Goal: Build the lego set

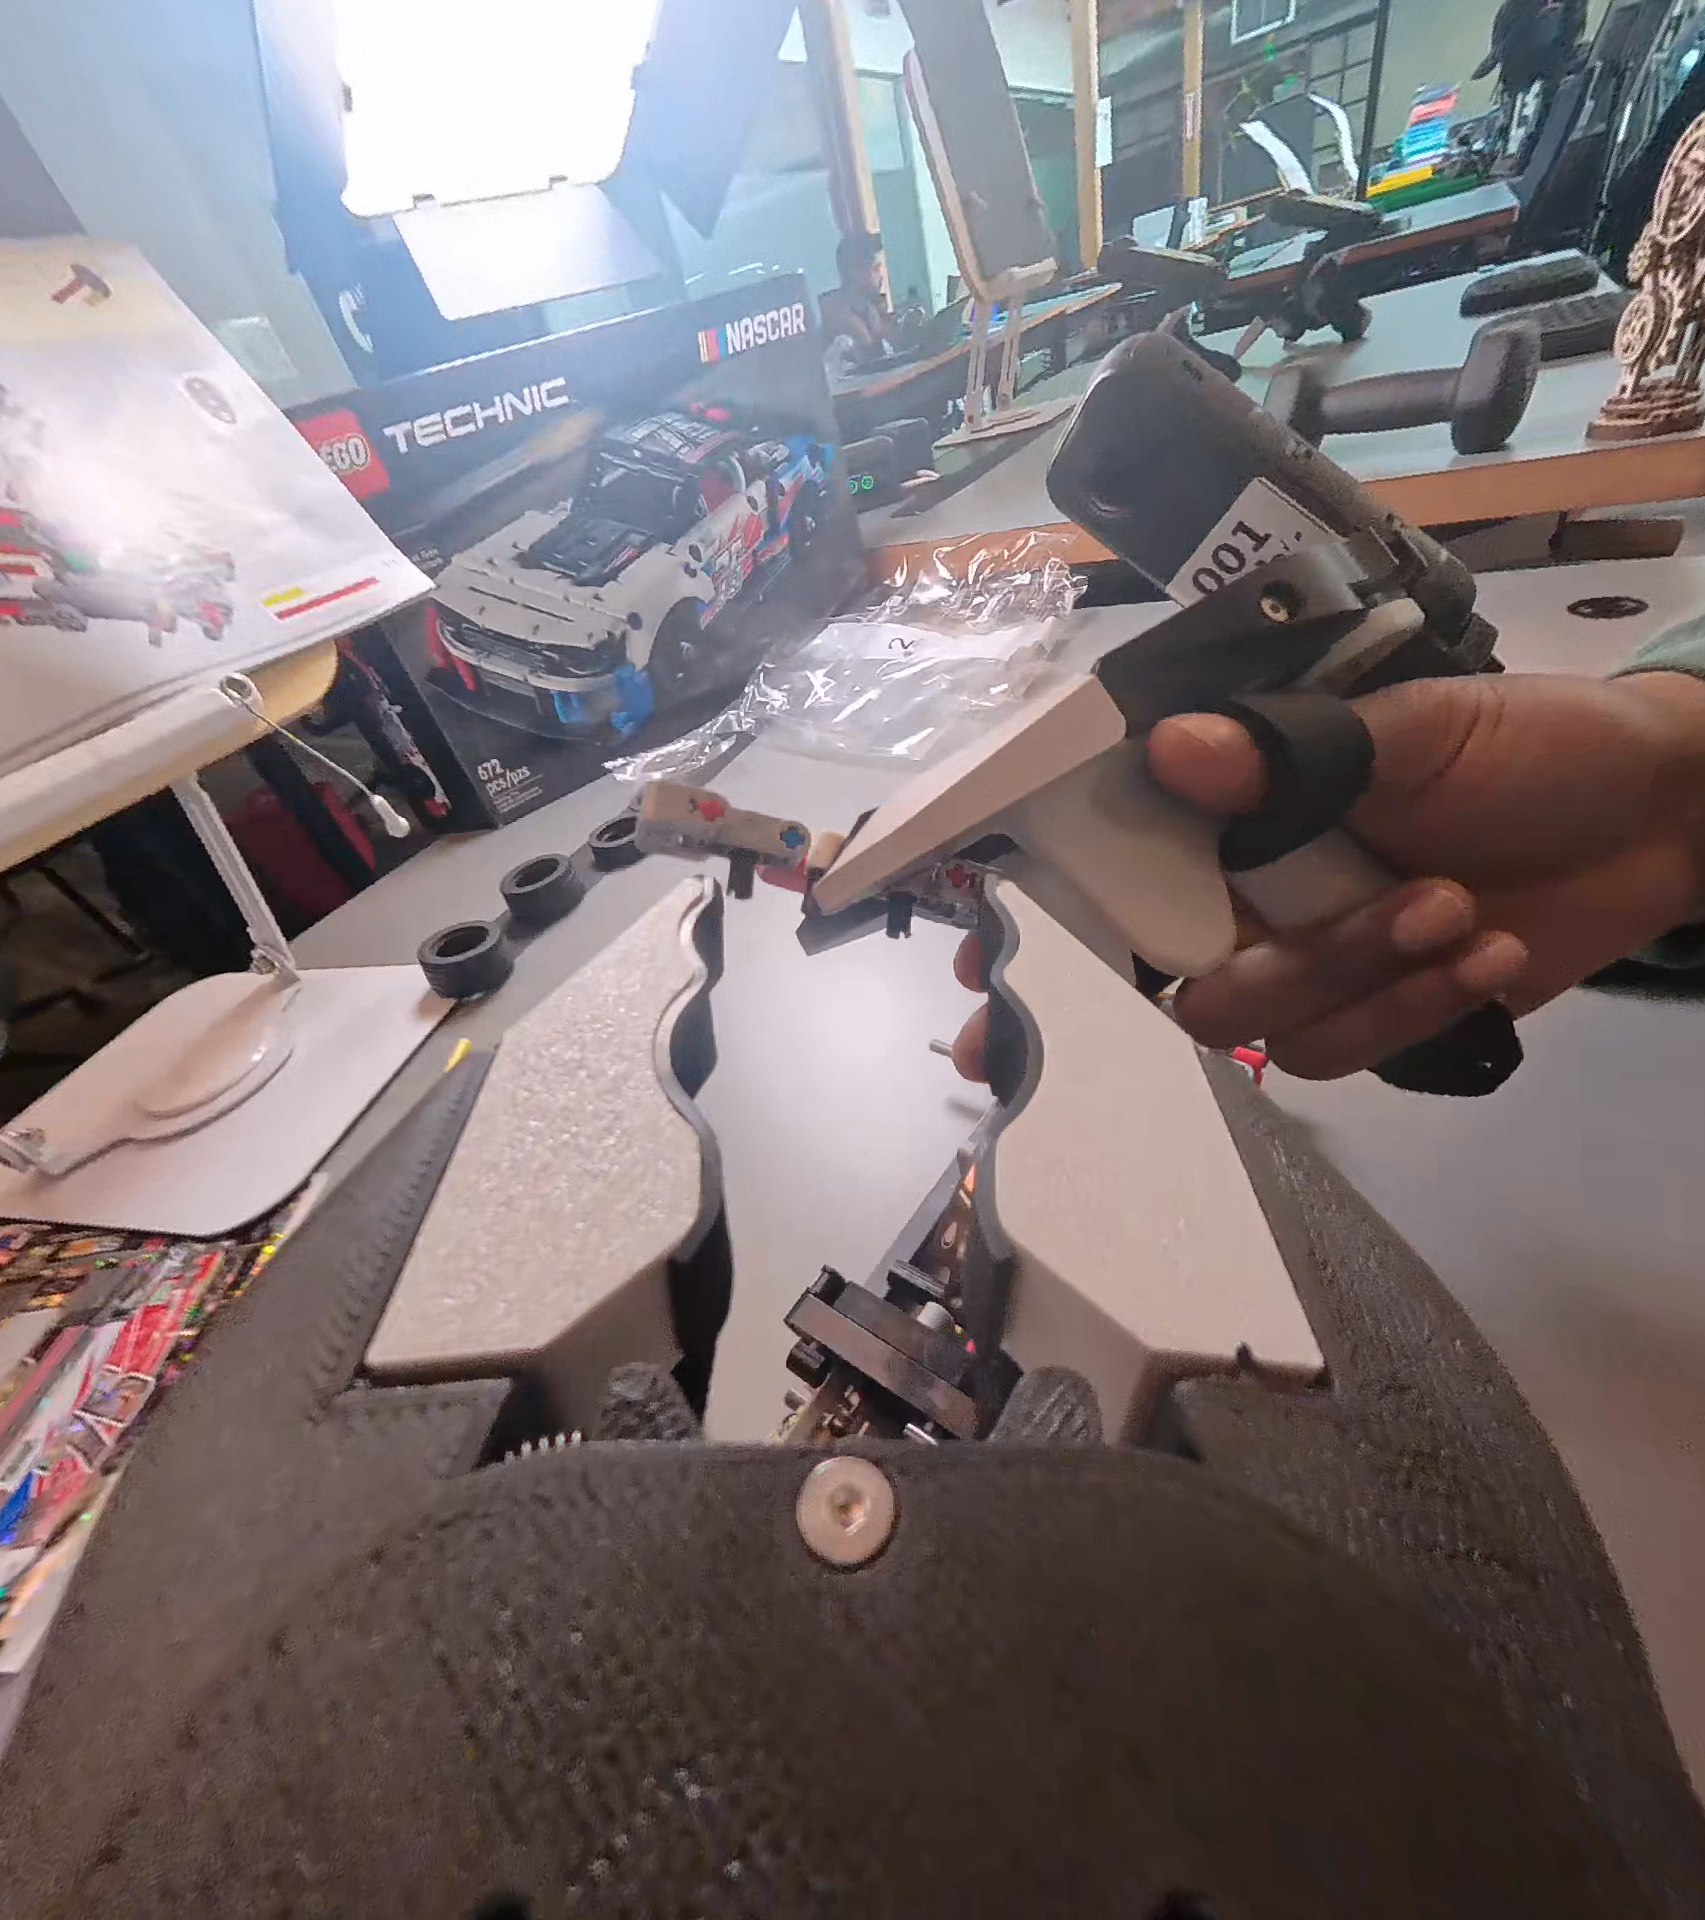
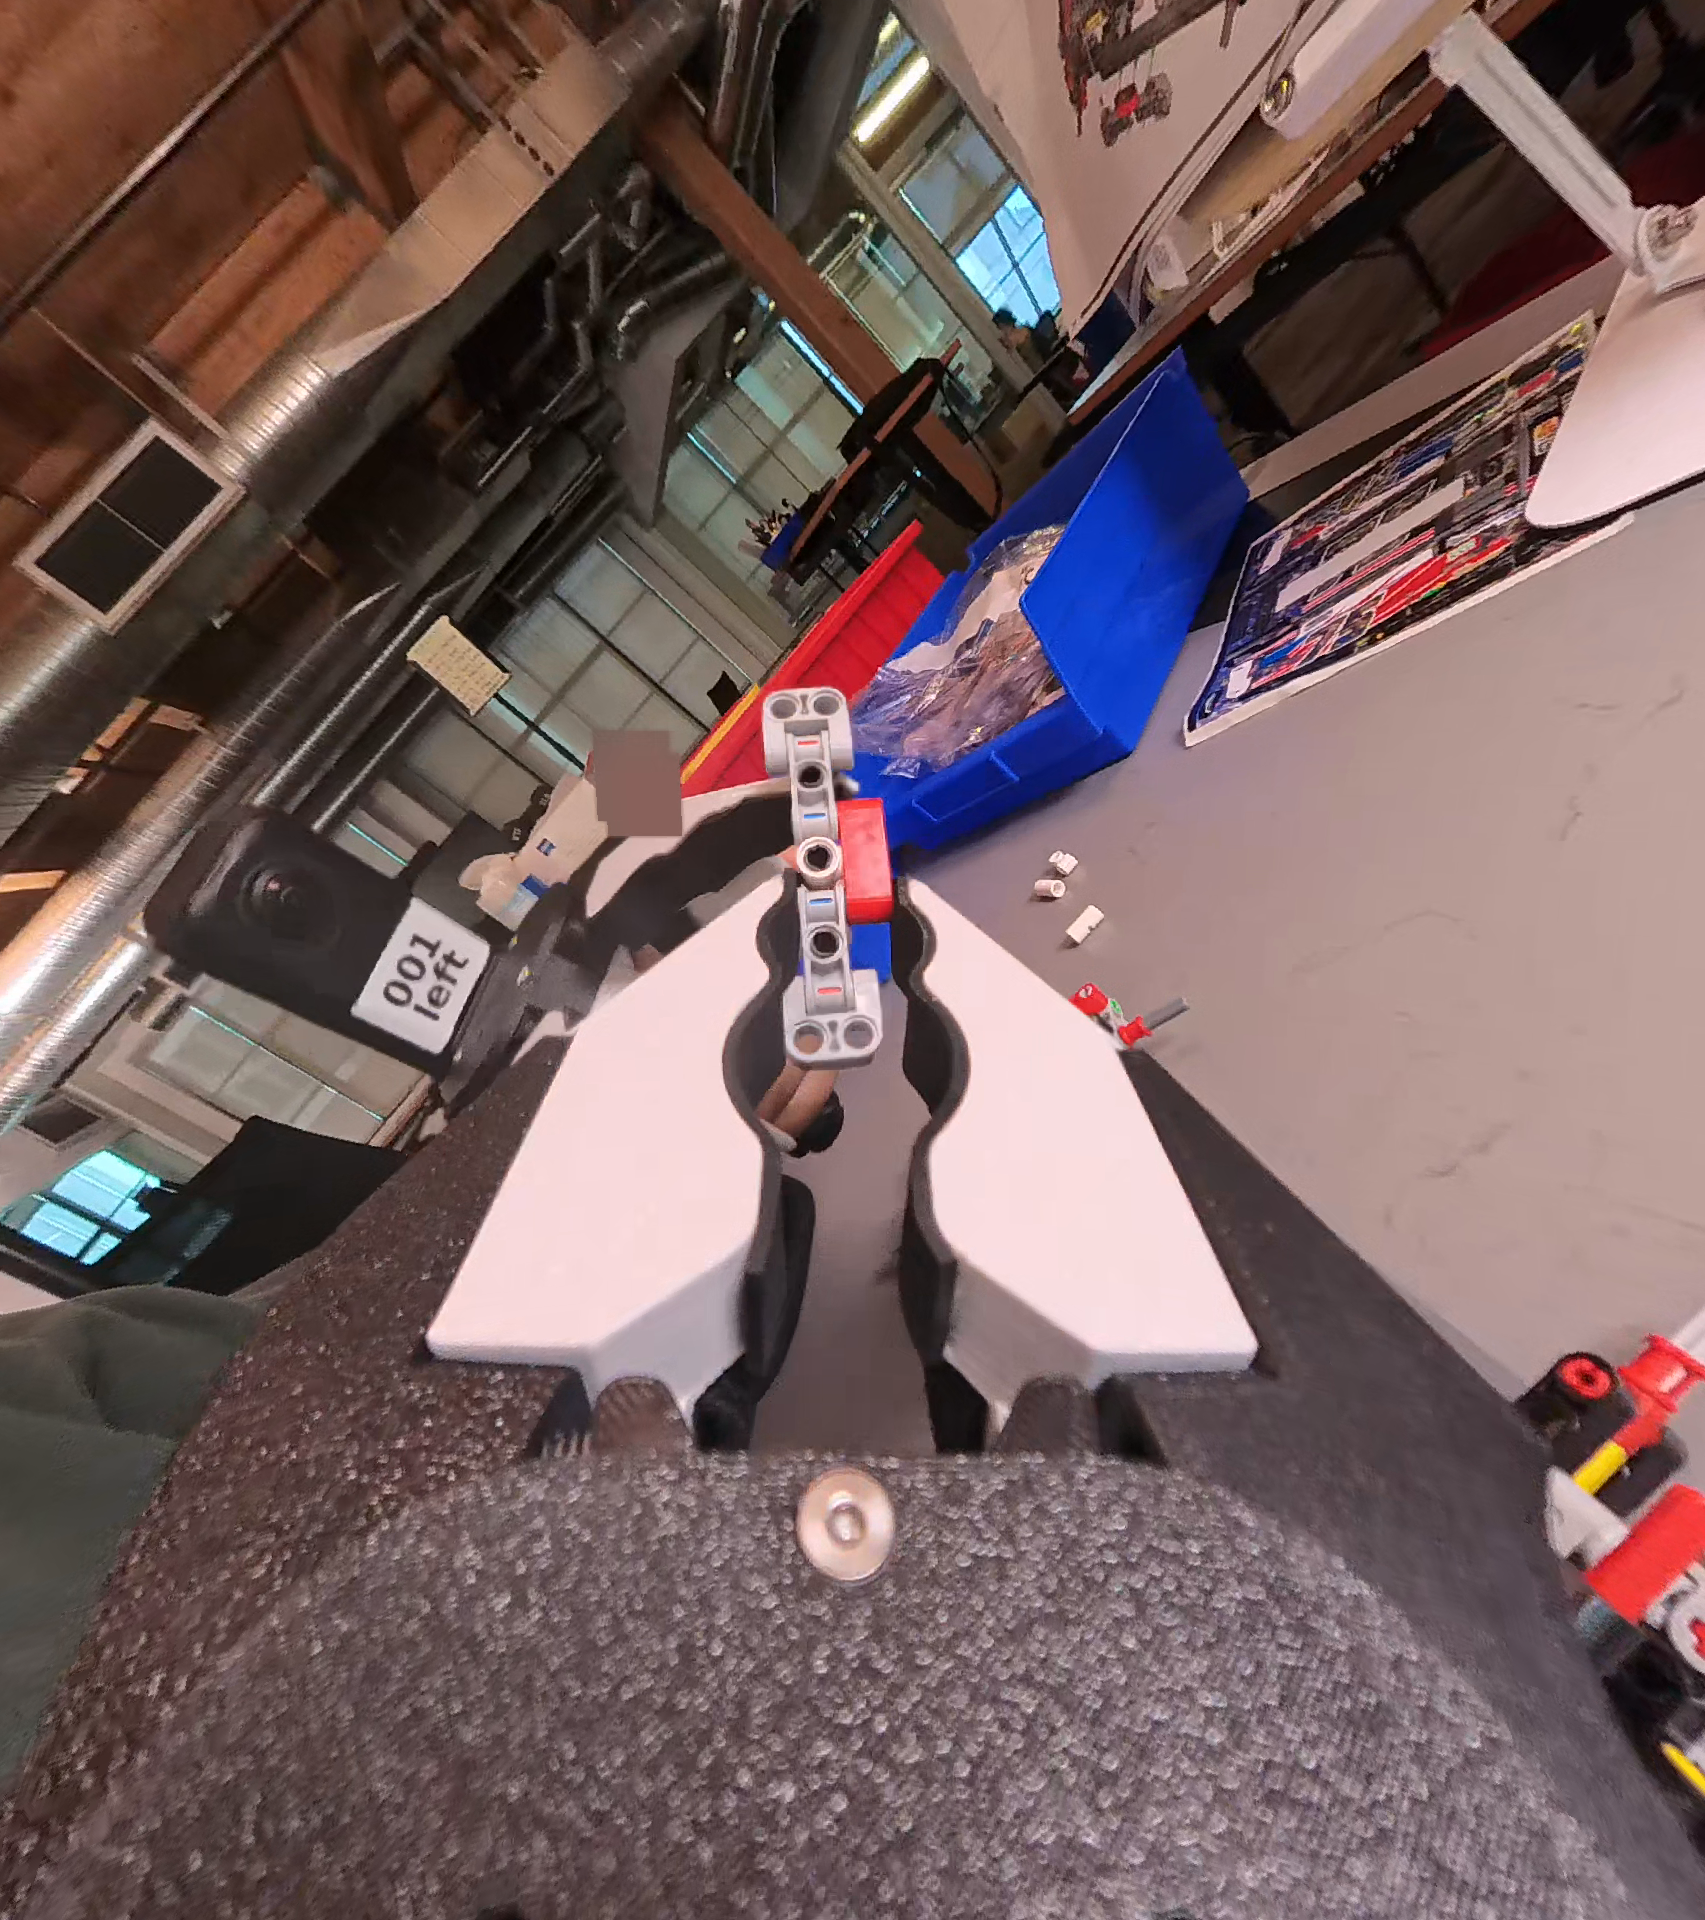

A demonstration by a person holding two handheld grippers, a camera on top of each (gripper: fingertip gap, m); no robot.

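Tyres (image 1: 536, 894), box (image 1: 619, 540) and blue bin (image 2: 1108, 613) ring the right gripper (image 2: 843, 904).

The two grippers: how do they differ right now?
The left gripper stands wide open with nothing between its fingertips; the right gripper is shut on a grey Lego beam assembly with a red brick attached. The left gripper sits roughly level with the table; the right gripper is rolled sharply sideways, since the table tilts steeply in its view. Both have white fingers with wavy dark inner edges on black bodies.
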